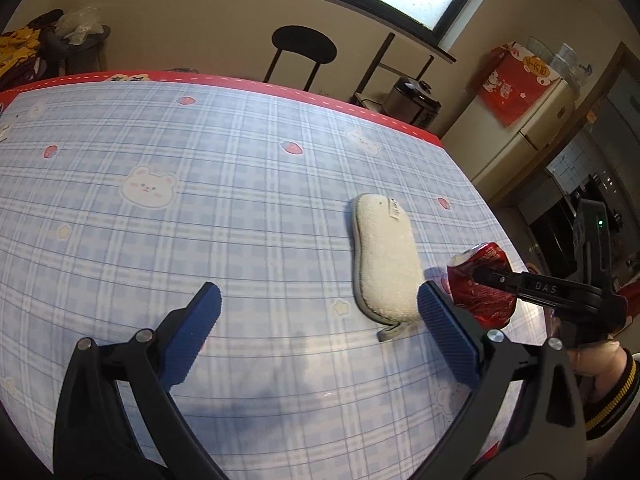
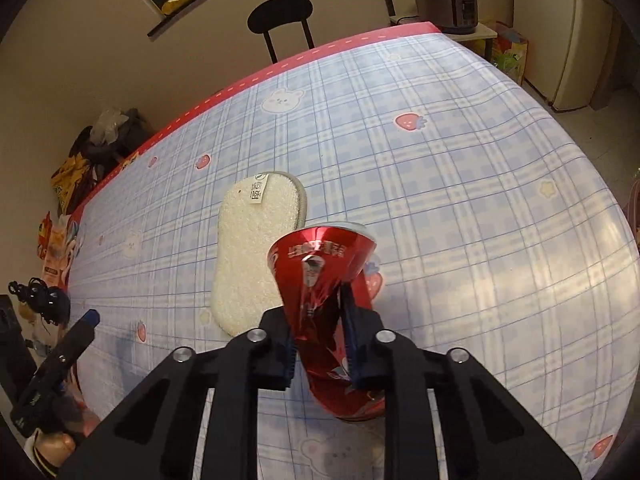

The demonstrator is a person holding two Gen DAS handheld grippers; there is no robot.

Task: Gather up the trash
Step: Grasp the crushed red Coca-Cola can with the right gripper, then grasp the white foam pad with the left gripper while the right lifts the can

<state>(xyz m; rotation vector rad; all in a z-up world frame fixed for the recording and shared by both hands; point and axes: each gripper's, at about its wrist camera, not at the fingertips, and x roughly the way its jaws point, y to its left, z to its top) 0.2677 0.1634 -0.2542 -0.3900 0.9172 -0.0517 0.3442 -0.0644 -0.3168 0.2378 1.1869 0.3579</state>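
The tablecloth (image 1: pixel 248 216) is pale blue plaid with white bears, red strawberries and a red border with a white dashed line. The scrubbing pad (image 2: pixel 256 248) is white with a grey edge. The crushed can (image 2: pixel 320 276) is shiny red with white print. Both grippers are black with blue finger pads (image 1: pixel 448 336).

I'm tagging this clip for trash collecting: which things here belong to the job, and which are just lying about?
Job:
- crushed red can, clamped in the right gripper
- left gripper, open over the table

Lying about:
- white scrubbing pad, beside the can
- black chair
- cooker
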